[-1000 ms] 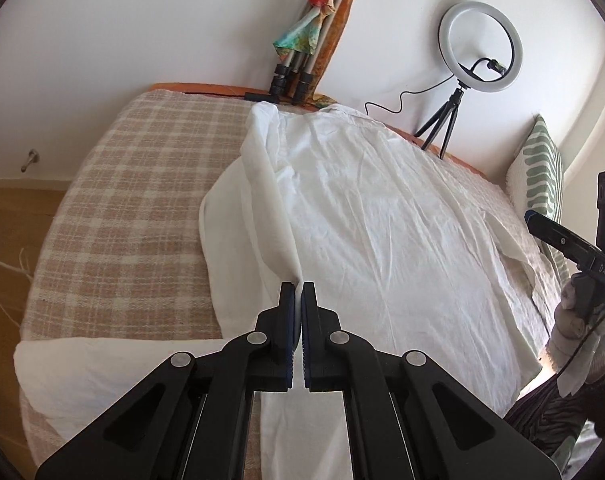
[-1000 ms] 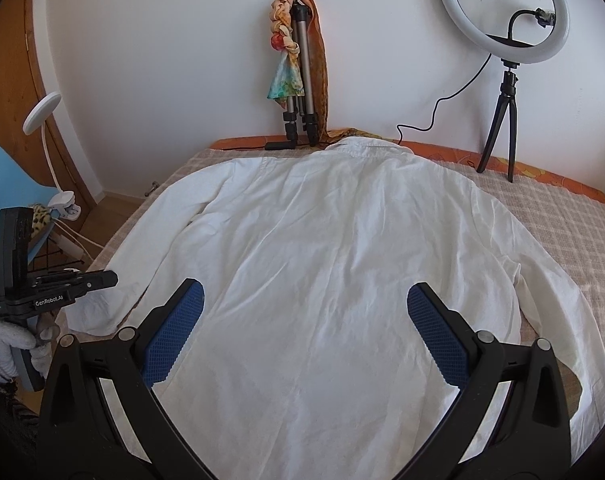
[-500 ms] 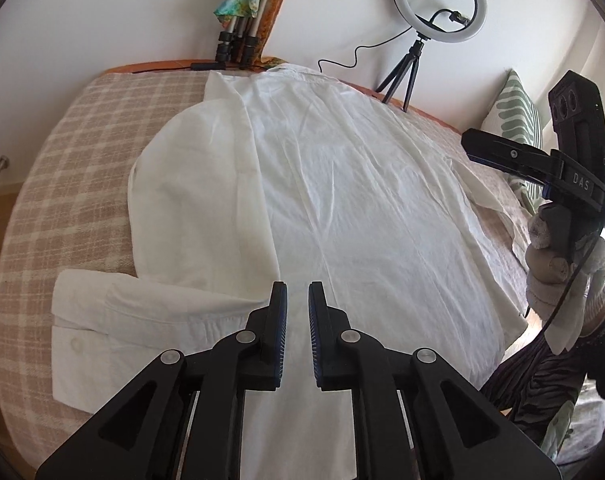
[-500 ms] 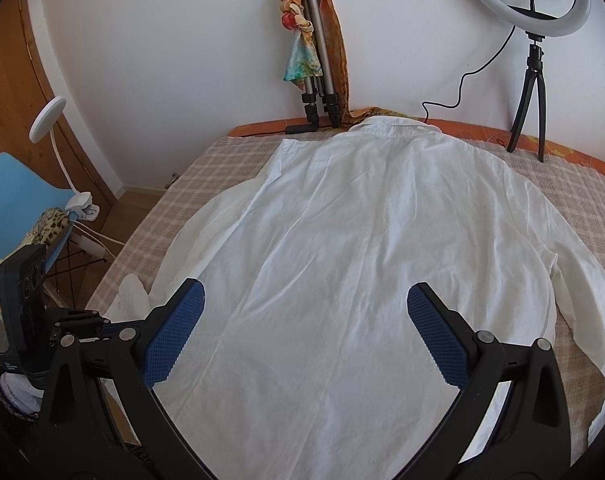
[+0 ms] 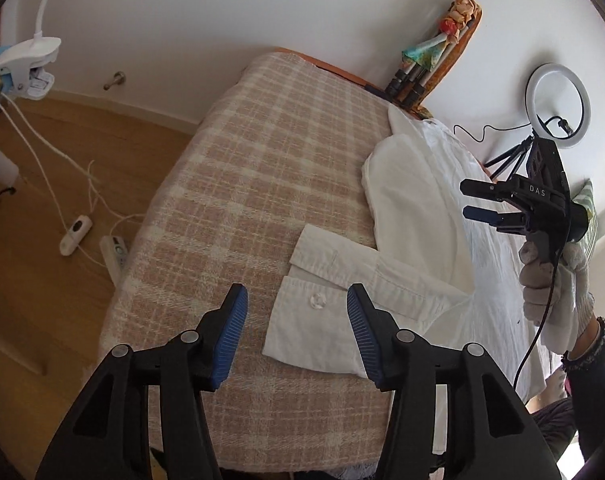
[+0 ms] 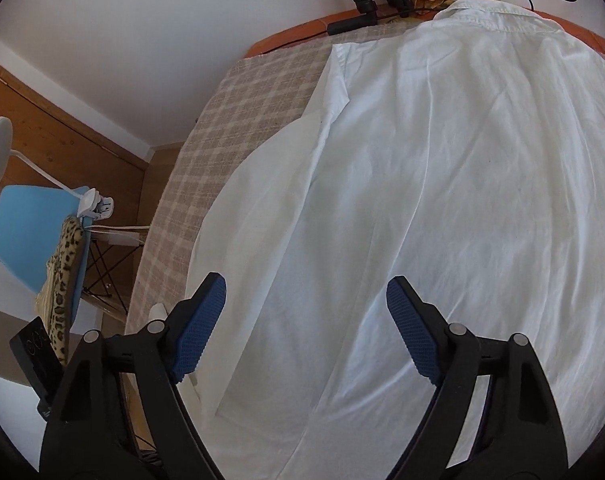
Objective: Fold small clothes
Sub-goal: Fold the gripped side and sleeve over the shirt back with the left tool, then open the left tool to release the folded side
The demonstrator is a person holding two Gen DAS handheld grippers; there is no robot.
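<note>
A white long-sleeved shirt (image 6: 442,184) lies back up on the checked bedspread (image 5: 262,168), its left side folded in over the body. Its left sleeve lies across the bed with the buttoned cuff (image 5: 314,320) nearest me. My left gripper (image 5: 298,328) is open and empty, just above and in front of that cuff. My right gripper (image 6: 306,320) is open and empty over the shirt's lower left part; it also shows in the left wrist view (image 5: 482,200), held above the shirt by a gloved hand.
A ring light on a tripod (image 5: 558,104) and a folded tripod with cloth (image 5: 426,60) stand at the bed's head. A blue chair with a leopard-print cloth (image 6: 38,236), a clip lamp (image 5: 26,60) and cables with a power strip (image 5: 114,252) are on the wooden floor left of the bed.
My left gripper let go of the shirt's folded edge, opened wide and swung left and down to the sleeve cuff. My right gripper moved closer over the shirt, staying open.
</note>
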